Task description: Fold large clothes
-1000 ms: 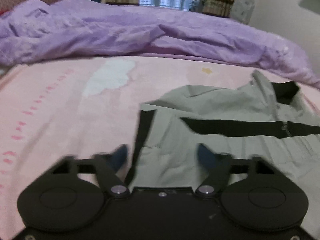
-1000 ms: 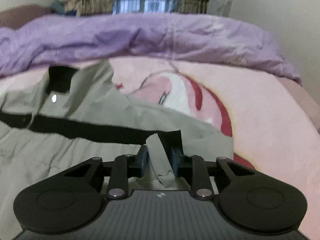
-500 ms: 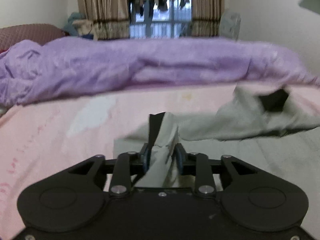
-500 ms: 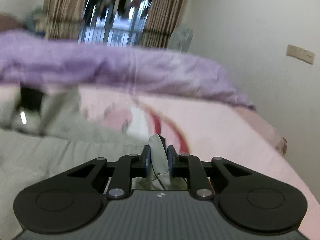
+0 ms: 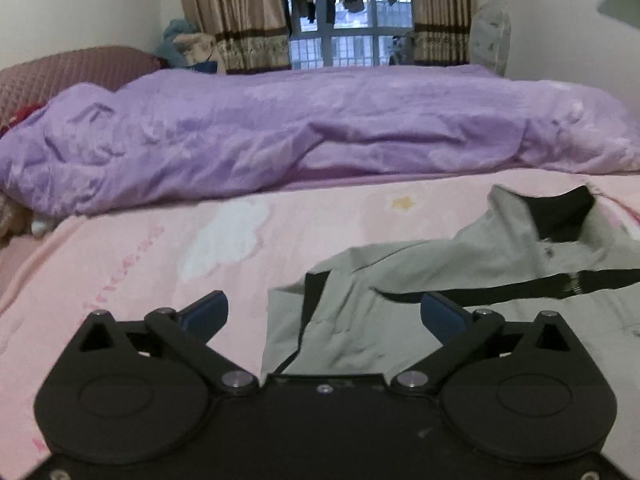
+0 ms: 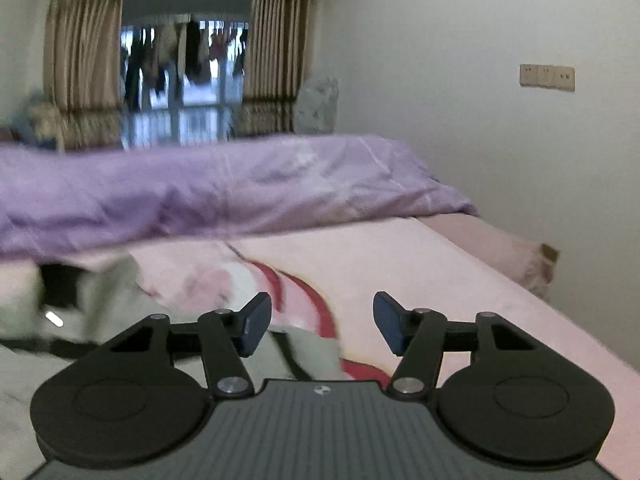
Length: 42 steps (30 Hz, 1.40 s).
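1. Our left gripper (image 5: 324, 314) has its jaws opening wide, nothing pinched between them; the grey cloth only shows in the gap, lying on the bed below

2. Our right gripper (image 6: 322, 330) has its jaws opening too, and the pads press on nothing; a grey corner of cloth lies under the gap, apart from both pads

3. Just past the grippers lies the jacket (image 5: 460, 292), grey with a black band across the chest and a black-lined collar at the far end, spread on the pink sheet (image 5: 120, 264); its near edges look doubled over, though the right view is blurred

4. Beyond it a purple quilt (image 5: 320, 132) is heaped across the bed, well apart from the jacket, with curtains and a window behind

5. We judge that a fold has just been let go and the next one is not yet begun

6. The next move calls for picking two fresh hold points on the jacket, likely the outer edges or the hem, and lifting them evenly so the laid fold does not slip
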### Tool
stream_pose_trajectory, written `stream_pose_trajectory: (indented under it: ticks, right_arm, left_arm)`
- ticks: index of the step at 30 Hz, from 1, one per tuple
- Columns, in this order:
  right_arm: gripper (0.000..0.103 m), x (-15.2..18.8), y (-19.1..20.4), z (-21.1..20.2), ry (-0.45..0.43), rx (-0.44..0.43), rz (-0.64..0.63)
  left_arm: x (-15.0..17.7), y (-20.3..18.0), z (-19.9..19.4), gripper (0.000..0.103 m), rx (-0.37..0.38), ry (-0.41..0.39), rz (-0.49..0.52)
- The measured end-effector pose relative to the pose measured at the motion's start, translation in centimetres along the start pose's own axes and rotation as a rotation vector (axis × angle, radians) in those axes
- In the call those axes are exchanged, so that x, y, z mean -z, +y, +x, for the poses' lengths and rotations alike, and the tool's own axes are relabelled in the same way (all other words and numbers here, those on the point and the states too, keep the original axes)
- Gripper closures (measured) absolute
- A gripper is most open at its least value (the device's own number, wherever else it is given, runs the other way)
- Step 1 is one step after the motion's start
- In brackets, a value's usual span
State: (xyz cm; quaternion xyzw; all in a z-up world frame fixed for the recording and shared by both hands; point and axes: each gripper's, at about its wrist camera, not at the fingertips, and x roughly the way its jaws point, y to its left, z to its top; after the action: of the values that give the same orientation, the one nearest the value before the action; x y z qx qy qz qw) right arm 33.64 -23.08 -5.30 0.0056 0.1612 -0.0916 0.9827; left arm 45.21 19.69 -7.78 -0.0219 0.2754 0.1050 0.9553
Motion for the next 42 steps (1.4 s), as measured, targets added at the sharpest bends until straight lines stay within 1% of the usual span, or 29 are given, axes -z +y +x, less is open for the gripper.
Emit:
stream_pose_trajectory:
  ticks: [1,2,4,6,8,10,11,12,14,16,17,18,19,20,22,25,28,31,34,38,41,42]
  right_arm:
    - [0.037,0.0,0.0,-0.6,0.003,-0.021,0.033]
    - [0.041,0.1,0.3,-1.1,0.017,-0.059,0.061]
    - [0.046,0.8,1.3,-2.0,0.062,-0.150,0.080]
    - [0.048,1.8,3.2,-3.2,0.095,-0.216,0.061]
    - [0.051,2.9,5.3,-4.6,0.127,-0.290,0.020]
    - [0.053,3.9,7.1,-5.7,0.183,-0.361,-0.027]
    - [0.053,4.1,7.6,-6.1,0.199,-0.382,-0.046]
    - [0.052,4.5,8.1,-6.6,0.200,-0.386,-0.050]
    - [0.052,5.5,8.7,-6.6,0.214,-0.362,-0.050]
    - [0.051,6.8,8.8,-5.4,0.278,-0.336,-0.051]
    - [0.051,7.5,8.9,-5.0,0.286,-0.337,-0.051]
    - [0.051,8.0,8.9,-4.8,0.273,-0.342,-0.062]
    - [0.051,8.0,8.7,-5.0,0.266,-0.343,-0.070]
    - [0.050,7.7,8.6,-5.2,0.279,-0.336,-0.072]
    - [0.050,6.8,8.3,-5.8,0.306,-0.321,-0.048]
    - [0.049,6.3,7.7,-8.1,0.288,-0.340,-0.014]
    - [0.046,6.0,7.3,-10.3,0.272,-0.333,-0.014]
    - [0.043,6.3,7.6,-12.1,0.274,-0.374,-0.014]
    - [0.043,7.2,8.4,-13.1,0.278,-0.390,-0.039]
    - [0.042,9.2,9.8,-13.3,0.330,-0.413,-0.055]
    - [0.040,10.8,10.9,-12.9,0.325,-0.384,-0.110]
    - [0.041,11.0,10.9,-12.7,0.331,-0.382,-0.107]
  left_arm:
    - [-0.3,-0.3,-0.5,0.000,0.000,0.008,-0.001]
    - [-0.4,-0.4,-1.1,0.000,0.010,0.014,-0.011]
    - [-0.6,-0.8,-2.2,0.000,0.050,0.037,-0.039]
    - [-0.4,-1.4,-3.9,0.000,0.093,0.050,-0.068]
    - [0.5,-2.6,-5.9,0.000,0.140,0.039,-0.063]
    - [2.0,-3.8,-7.5,0.000,0.139,0.013,-0.039]
    - [3.1,-4.5,-8.1,0.000,0.122,0.002,-0.019]
    - [4.0,-5.2,-7.8,0.000,0.105,0.009,-0.002]
    - [5.9,-6.2,-6.2,0.000,0.089,0.089,0.029]
    - [7.7,-6.6,-4.0,0.000,0.102,0.155,0.037]
    - [8.8,-6.4,-3.3,0.000,0.116,0.124,0.028]
    - [9.4,-6.3,-3.4,0.000,0.122,0.087,0.026]
    - [9.7,-6.4,-3.7,0.000,0.117,0.070,0.035]
    - [9.6,-6.4,-3.8,0.000,0.112,0.076,0.038]
    - [9.0,-6.1,-4.0,0.000,0.115,0.117,0.020]
    - [8.3,-5.4,-4.8,0.000,0.141,0.196,-0.012]
    - [8.4,-5.2,-6.7,0.000,0.126,0.233,-0.033]
    - [8.9,-5.2,-8.4,0.000,0.132,0.251,-0.045]
    - [9.5,-5.5,-9.3,0.000,0.147,0.266,-0.056]
    - [10.7,-6.6,-10.0,0.000,0.136,0.266,-0.039]
    - [11.9,-7.6,-9.1,0.000,0.105,0.262,-0.003]
    - [12.2,-7.5,-9.1,0.000,0.105,0.253,-0.002]
